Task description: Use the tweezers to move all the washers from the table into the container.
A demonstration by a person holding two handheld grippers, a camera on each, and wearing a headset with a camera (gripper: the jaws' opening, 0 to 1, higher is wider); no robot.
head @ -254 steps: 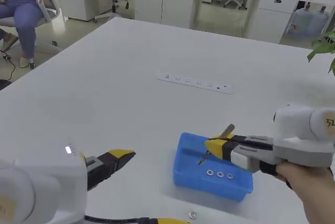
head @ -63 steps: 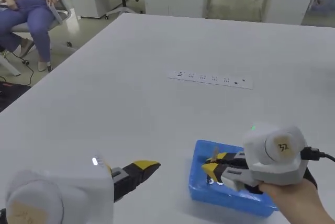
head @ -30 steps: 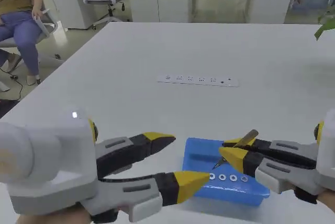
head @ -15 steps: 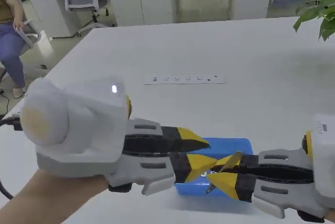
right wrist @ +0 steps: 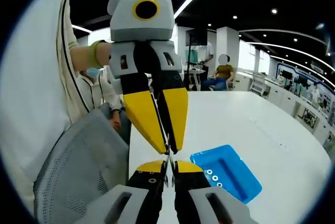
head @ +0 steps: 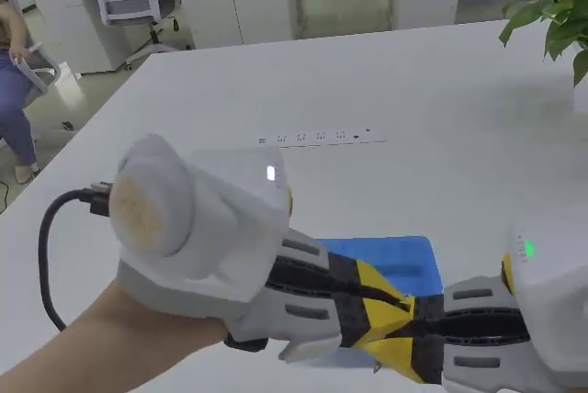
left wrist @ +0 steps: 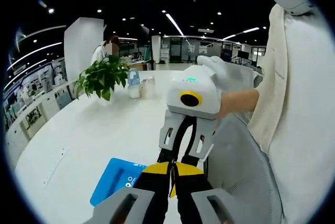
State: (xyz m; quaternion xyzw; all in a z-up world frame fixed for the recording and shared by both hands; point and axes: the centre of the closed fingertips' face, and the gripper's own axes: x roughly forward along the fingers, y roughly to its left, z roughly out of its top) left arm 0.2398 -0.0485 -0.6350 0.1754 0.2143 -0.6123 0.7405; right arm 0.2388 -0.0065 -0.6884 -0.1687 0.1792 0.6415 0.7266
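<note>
The blue container (head: 404,255) sits on the white table (head: 367,90), half hidden behind both grippers. Several washers (right wrist: 213,176) lie in a row inside the container (right wrist: 235,179), and they (left wrist: 129,182) are also in the left gripper view. My right gripper (right wrist: 168,167) is shut on the thin metal tweezers (right wrist: 168,162), which poke out past its tips. My left gripper (right wrist: 168,149) faces it head-on, its yellow jaws closed in on the tweezers' end. In the head view the left gripper (head: 400,312) and the right gripper (head: 390,342) meet tip to tip just in front of the container.
A power strip (head: 317,138) lies flat in the middle of the table. A leafy plant (head: 551,16) stands at the far right edge. A grey mesh chair back (right wrist: 78,166) is close behind me. Office chairs (head: 129,7) and cabinets stand beyond the table.
My left gripper has swung in front of the container and its jaws have gone from open to closed at the right gripper's tips. The head camera has shifted too.
</note>
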